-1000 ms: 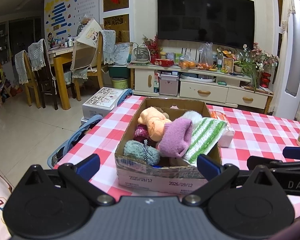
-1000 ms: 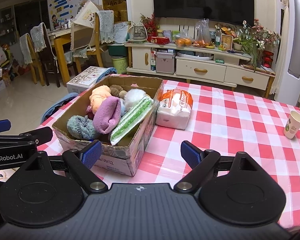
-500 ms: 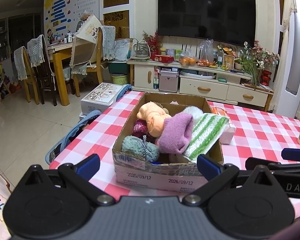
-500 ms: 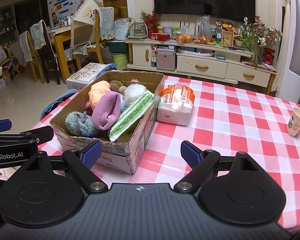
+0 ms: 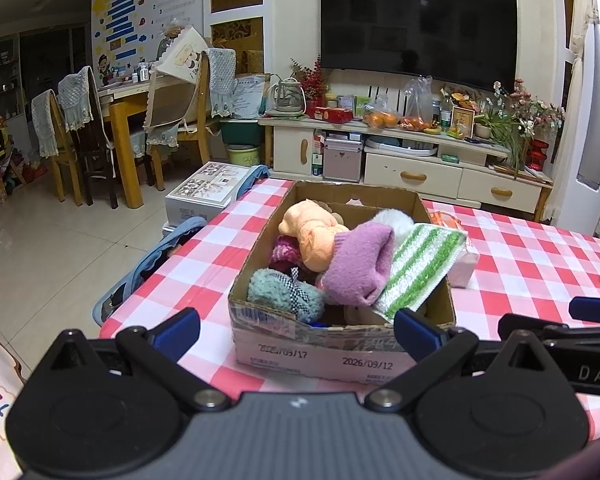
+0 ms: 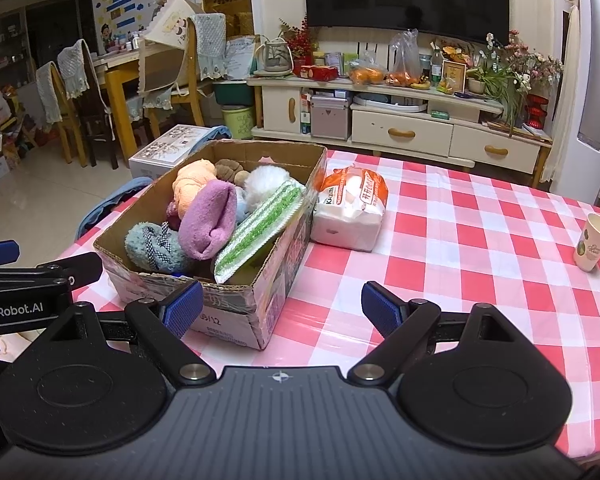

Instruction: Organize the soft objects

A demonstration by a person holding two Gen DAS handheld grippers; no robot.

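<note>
Both tongs have drawn back slightly from the cardboard box (image 5: 342, 350), which now sits lower and smaller in each wrist view. Left tongs (image 5: 296, 330) are spread wide and empty, straddling the near box wall. Right tongs (image 6: 282, 306) are likewise spread and empty, over the table (image 6: 460, 280). Soft objects fill the box: purple sock (image 5: 360, 268), green striped cloth (image 5: 420, 266), orange plush (image 5: 312, 226). A tissue pack (image 6: 350, 216) lies touching the box at its 3 o'clock side.

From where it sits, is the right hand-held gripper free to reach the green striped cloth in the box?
Probably yes. The right hand-held gripper is open and empty, and the green striped cloth lies on top at the cardboard box's near right edge, uncovered.
</note>
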